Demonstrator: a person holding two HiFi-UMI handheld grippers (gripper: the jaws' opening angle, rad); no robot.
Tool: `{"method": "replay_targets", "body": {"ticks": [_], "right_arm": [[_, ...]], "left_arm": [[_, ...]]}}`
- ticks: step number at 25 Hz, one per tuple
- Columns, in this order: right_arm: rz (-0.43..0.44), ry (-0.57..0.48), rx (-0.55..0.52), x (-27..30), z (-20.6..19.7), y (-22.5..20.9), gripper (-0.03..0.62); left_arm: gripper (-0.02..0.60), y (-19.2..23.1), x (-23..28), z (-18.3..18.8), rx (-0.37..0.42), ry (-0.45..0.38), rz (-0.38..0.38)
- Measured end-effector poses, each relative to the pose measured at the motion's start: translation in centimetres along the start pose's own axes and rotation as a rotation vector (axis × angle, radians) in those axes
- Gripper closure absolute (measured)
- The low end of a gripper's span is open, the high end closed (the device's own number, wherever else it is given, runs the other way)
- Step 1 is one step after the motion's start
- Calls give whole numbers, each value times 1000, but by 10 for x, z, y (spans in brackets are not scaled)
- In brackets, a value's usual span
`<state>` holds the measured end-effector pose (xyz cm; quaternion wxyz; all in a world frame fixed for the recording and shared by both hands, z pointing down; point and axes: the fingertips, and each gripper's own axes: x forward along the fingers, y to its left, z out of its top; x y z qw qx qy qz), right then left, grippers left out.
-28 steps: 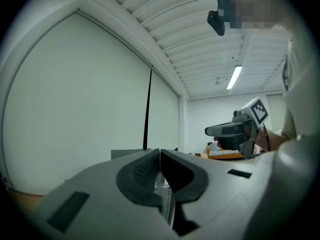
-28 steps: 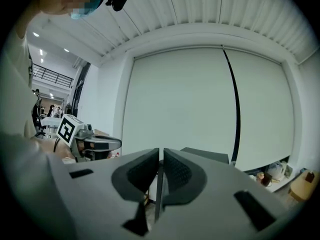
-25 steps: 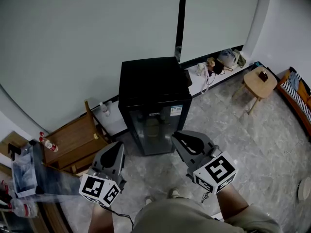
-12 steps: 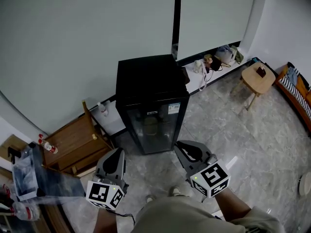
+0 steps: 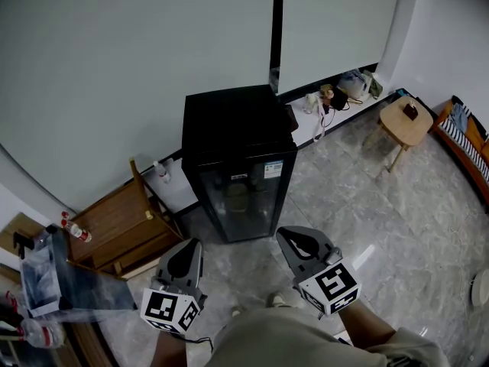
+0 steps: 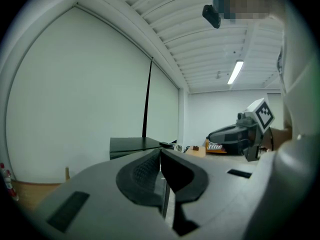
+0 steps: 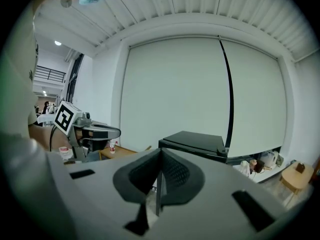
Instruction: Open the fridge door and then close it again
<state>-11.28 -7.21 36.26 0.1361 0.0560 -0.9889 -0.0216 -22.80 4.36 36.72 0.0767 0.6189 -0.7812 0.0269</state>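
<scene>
While sitting lower in the head view than a second ago, left gripper [image 5: 189, 245]: nearer the bottom edge, jaws pressed together with nothing between them, tips aimed toward the fridge [image 5: 238, 140] and well apart from it.
right gripper [image 5: 286, 234]: likewise lower and closer to the body than a second ago; jaws closing, tips meeting, nothing between them; well apart from the fridge.
fridge: small, black, upright; a touch further left in the head view than a second ago, otherwise as before; straight ahead of both grippers, back against the pale wall.
fridge door [image 5: 244, 201]: dark glass, shut, just as a second ago; two small labels along its top edge; dim shapes behind the glass, too dark to name.
floor [image 5: 367, 205]: glossy grey marbled tiles.
wall [image 5: 137, 67]: pale panels split by a black vertical strip [image 5: 276, 21].
low white ledge [image 5: 304, 134]: along the wall foot right of the fridge, carrying bags and small clutter.
wooden stool [image 5: 407, 128]: round top, right of the fridge, well apart from it.
wooden rack [image 5: 114, 224]: left of the fridge, red-capped bottles [image 5: 75, 226] at its near end.
ceiling [image 7: 200, 9]: white ribbed slats, seen in both gripper views.
</scene>
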Motion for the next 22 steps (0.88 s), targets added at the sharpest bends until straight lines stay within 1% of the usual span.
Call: {"method": "replay_targets", "body": {"ticks": [5, 10, 14, 22], "right_arm": [[19, -10, 22, 0, 3, 3, 597], [20, -21, 11, 1, 4, 4, 597], [35, -6, -14, 1, 6, 10, 597], [35, -9, -31, 3, 6, 12, 597]], "left_arm": [[572, -3, -1, 2, 8, 3, -10], [572, -10, -3, 3, 13, 14, -22], [572, -10, -4, 5, 13, 17, -28], [572, -7, -8, 2, 49, 34, -30]]}}
